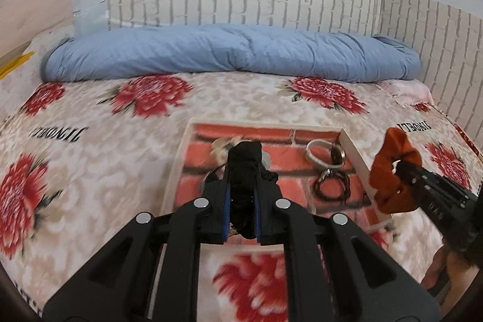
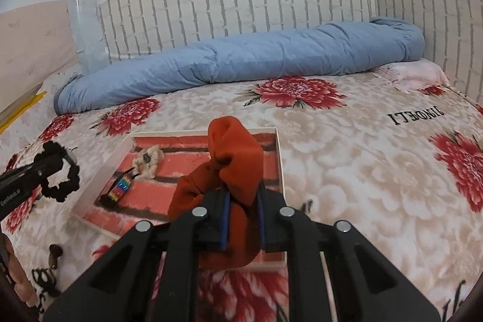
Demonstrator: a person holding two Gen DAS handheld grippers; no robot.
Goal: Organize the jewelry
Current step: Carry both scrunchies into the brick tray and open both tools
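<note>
Black scrunchie (image 1: 244, 153) pinched in left tongs (image 1: 241, 186), orange scrunchie (image 2: 232, 159) pinched in right tongs (image 2: 243, 195), both nearly closed

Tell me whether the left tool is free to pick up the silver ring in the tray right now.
Probably not: the left tool is shut on a black scrunchie. The silver ring lies uncovered in the tray, so the path looks open.

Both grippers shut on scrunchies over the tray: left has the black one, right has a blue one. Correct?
Wrong on one point: the scrunchie in the right gripper is rust-orange, not blue. The right wrist view shows the orange scrunchie clamped between its pads; blue is only the rolled blanket at the back. The left gripper does hold the black scrunchie, above the brick-patterned tray.
</note>
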